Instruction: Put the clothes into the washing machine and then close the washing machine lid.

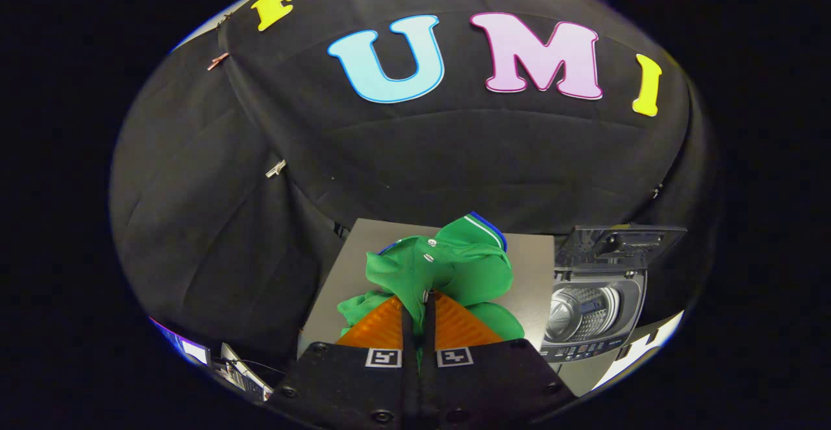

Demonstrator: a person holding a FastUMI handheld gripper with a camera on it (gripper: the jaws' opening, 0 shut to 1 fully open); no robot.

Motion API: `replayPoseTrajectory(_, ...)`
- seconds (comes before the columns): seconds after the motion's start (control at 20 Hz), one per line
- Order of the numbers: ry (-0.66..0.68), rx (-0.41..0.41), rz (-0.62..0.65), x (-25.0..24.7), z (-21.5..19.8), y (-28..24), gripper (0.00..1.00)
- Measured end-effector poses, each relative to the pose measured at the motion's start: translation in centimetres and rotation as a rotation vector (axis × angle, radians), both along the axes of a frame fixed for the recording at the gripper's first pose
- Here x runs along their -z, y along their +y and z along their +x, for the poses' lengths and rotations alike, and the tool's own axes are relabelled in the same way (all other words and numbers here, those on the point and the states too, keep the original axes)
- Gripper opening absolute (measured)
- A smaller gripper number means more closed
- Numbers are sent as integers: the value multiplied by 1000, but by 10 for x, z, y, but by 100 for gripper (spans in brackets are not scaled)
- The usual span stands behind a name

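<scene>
Claw (418,300): fingers nearly together, pinching a fold of the shirt. Shirt (448,264): green, blue-and-white trim, white snaps, bunched up over the grey bench (337,274), held at the claw tips. Washer (594,306): small top-loader, right of the bench, lid (617,243) raised, steel drum showing.
</scene>
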State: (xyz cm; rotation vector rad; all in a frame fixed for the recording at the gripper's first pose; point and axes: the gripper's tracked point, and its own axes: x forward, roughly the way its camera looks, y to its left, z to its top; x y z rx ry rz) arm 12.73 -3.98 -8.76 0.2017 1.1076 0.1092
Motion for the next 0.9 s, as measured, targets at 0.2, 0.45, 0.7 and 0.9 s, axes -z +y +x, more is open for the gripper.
replayPoseTrajectory(0.2,-5,23,-9,-14,-1,-48,5)
replayPoseTrajectory(0.45,-43,27,-43,-26,5,-129,5)
replayPoseTrajectory(0.7,-42,89,-42,-27,9,-217,5)
replayPoseTrajectory(0.9,-63,130,-11,-24,11,-274,5)
